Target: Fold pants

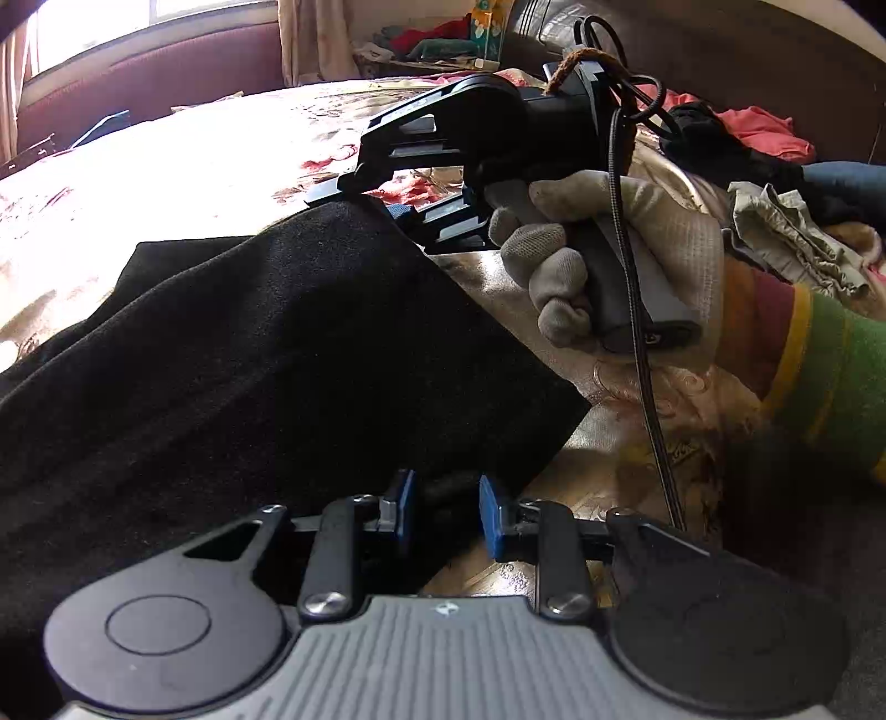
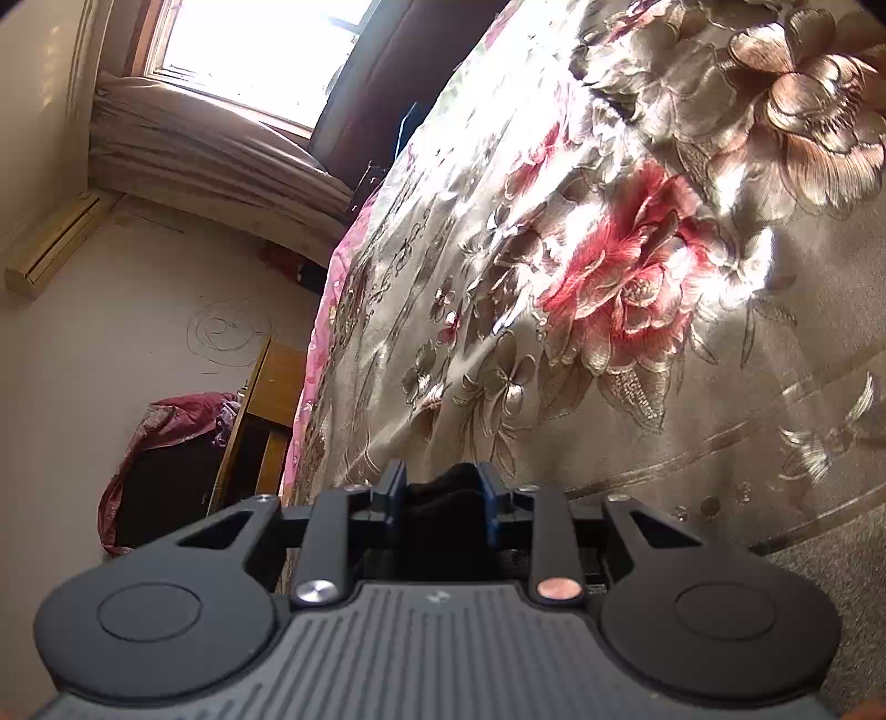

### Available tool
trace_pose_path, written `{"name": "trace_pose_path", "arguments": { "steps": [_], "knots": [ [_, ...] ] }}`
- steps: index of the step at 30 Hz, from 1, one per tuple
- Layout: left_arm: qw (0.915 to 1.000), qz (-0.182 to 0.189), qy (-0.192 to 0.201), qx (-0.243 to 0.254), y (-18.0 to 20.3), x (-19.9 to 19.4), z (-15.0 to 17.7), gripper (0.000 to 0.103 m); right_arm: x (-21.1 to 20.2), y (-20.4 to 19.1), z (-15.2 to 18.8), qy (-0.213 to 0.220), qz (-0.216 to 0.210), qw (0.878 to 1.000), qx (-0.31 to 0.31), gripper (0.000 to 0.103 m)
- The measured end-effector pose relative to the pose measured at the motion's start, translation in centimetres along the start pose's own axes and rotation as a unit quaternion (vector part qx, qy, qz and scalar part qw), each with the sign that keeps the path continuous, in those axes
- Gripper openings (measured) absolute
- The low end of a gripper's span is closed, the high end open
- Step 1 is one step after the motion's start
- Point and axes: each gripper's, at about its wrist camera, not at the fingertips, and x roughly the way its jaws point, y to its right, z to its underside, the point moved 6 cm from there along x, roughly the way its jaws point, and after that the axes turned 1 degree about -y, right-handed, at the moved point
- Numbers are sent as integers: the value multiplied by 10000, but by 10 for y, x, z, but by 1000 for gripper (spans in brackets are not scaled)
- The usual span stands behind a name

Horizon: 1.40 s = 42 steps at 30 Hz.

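Observation:
Black pants [image 1: 266,354] lie spread over a floral bedspread [image 1: 221,155]. At the bottom of the left wrist view, my left gripper [image 1: 447,498] is shut on a bunch of the pants' near edge, which fills the gap between its blue pads. A gloved hand [image 1: 609,249] holds my right gripper [image 1: 365,202] at the pants' far corner, which is lifted slightly. In the right wrist view, the right gripper [image 2: 443,498] has black fabric [image 2: 443,487] pinched between its pads. That view is rolled sideways, with the bedspread [image 2: 609,277] beyond.
Crumpled clothes, red [image 1: 764,133], black and beige [image 1: 786,232], are piled at the back right of the bed. A striped sleeve [image 1: 819,365] comes in from the right. A cable [image 1: 642,343] hangs from the right gripper. A window [image 2: 266,50], a wall and a wooden stand [image 2: 260,421] lie past the bed's edge.

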Motion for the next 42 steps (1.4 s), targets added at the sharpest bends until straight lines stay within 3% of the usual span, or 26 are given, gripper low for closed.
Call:
{"name": "trace_pose_path", "arguments": {
  "steps": [4,7,12,14,17,19,22,26,29,34,36,38,40,42],
  "knots": [
    [9994,-97,289,165,15,-3,-12,40,4,5,-2,-310,-81,9995,-78,32],
    [9972,-188,531,493,26,3,-24,42,-2,9,-4,-402,-310,9987,33,43],
    [9952,-325,500,777,46,23,-28,51,-24,19,-3,-662,-427,9967,209,51],
    [9948,-366,527,787,49,23,-28,55,-25,16,1,-755,-506,9958,108,66],
    [9939,-392,586,843,53,19,-27,56,-15,10,6,-971,-555,9937,-3,68],
    [9927,-459,634,918,54,15,-26,57,-15,14,4,-1016,-690,9924,72,65],
    [9940,-433,581,825,48,15,-24,57,-16,28,1,-1072,-639,9916,354,43],
    [9939,-409,589,842,47,14,-23,57,-23,17,5,-1312,-724,9887,42,55],
    [9932,-431,580,912,51,15,-22,57,-16,13,11,-1486,-427,9871,-414,52],
    [9900,-677,642,1061,62,22,-21,61,-5,7,17,-1263,-484,9908,-87,55],
    [9867,-787,679,1250,66,19,-20,61,-6,8,17,-1167,-646,9910,146,41],
    [9833,-924,712,1398,68,15,-18,63,-14,12,10,-1031,-1073,9871,585,27],
    [9773,-1193,655,1626,69,19,-14,67,-22,13,2,-794,-1219,9872,651,25],
    [9698,-1424,679,1862,73,28,-10,67,-20,16,2,-785,-1011,9898,628,24]
  ]
}}
